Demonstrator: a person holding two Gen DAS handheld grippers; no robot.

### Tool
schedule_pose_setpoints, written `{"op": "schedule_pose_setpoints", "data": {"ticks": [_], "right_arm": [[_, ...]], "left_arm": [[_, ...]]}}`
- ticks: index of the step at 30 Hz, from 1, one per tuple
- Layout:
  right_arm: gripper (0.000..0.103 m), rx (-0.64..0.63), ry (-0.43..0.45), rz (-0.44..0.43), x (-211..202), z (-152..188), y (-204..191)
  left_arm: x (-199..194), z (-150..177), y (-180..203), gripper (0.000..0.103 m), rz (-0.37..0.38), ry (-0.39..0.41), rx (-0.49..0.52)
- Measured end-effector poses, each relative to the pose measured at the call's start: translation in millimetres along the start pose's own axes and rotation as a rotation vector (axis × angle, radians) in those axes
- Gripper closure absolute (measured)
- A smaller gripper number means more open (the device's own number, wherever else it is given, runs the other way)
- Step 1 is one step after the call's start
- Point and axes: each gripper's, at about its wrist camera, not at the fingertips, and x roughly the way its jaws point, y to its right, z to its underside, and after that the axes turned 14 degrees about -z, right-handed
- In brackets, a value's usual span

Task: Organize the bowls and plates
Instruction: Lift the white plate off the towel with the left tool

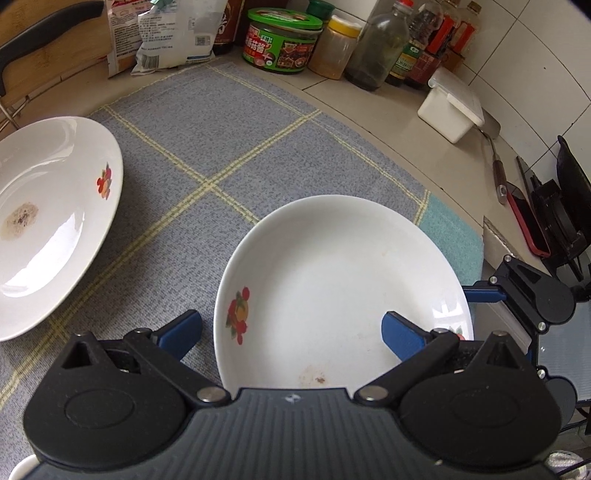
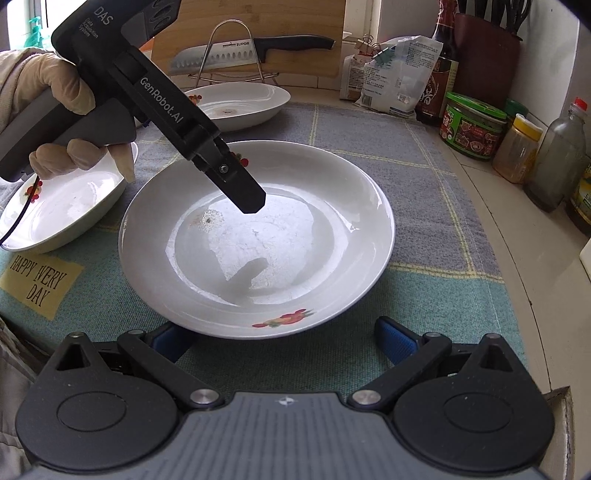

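Left wrist view was taken from above a grey checked cloth spread on a kitchen counter. The left gripper was seen with its blue fingers spread wide, released, one on either side of the near rim of a white plate with a fruit motif; nothing was grasped. A second white plate, marked by a brownish stain, was seen at the left edge of the cloth, well apart from the first. Along the back of the counter, a green-lidded jar, a yellow-lidded jar, sauce bottles and a white lidded box were lined up.

From the right wrist view, the right gripper was likewise shown released, its fingers apart just beside the near rim of the same large plate, at the middle of the cloth. The left gripper was held over the plate by a gloved hand. A shallow bowl-like dish was seen at the left edge, and the stained plate at the far edge, in front of a knife on a wire rack against a cutting board.
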Motion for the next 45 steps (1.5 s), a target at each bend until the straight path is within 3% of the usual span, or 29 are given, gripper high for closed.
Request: {"op": "schedule_pose_setpoints", "data": {"ticks": [11,21,45], "right_arm": [[0.000,-0.106,0.031,-0.087,0,3,8],[0.000,-0.149,0.026,-0.128,1,0,12],[0.000,-0.202,0.001,-0.167,5,-6,10]], "left_arm": [[3,-10,1,0.003,0.032,-0.054,0.082],[3,-21,-2,0.020,0.061,-0.097,0.129],[4,-24,1,0.026,0.057,-0.101,0.157]]}}
